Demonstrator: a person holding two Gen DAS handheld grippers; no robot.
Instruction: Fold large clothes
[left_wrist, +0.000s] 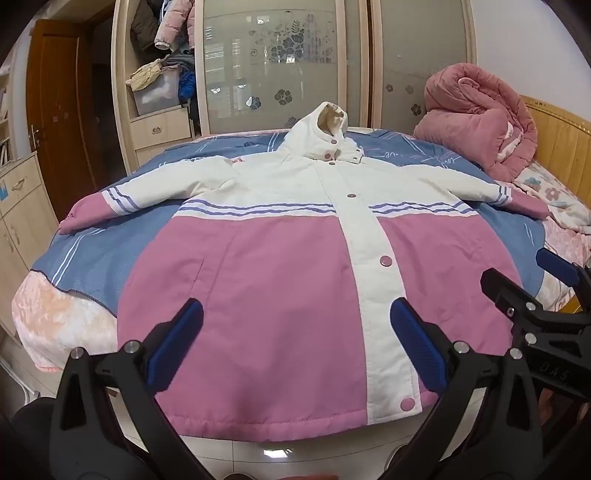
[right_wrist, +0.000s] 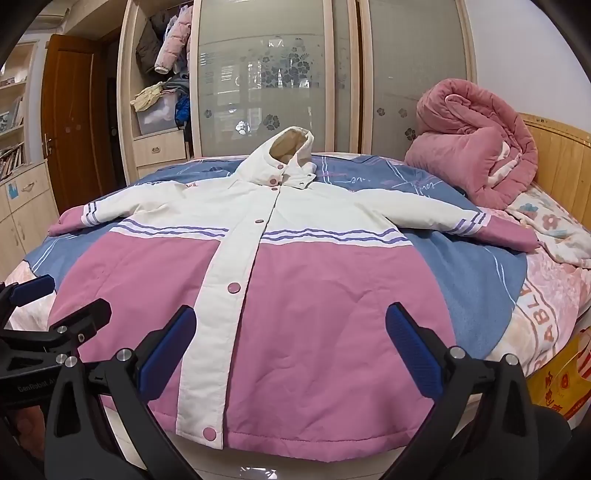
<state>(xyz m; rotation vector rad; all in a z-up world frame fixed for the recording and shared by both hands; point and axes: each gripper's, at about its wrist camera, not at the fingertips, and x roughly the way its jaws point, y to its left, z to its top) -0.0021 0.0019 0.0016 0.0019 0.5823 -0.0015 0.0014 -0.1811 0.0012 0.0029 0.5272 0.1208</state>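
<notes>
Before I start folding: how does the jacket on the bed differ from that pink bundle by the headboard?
The jacket lies spread flat, sleeves out and front snapped shut; the pink quilt is rolled into a tall heap. The jacket is white above and pink below with purple stripes; the quilt is pink nearly all over. The jacket lies mid-bed, near both open claws; the quilt sits at the far corner by the headboard. Both are padded and rest on the bed.
</notes>
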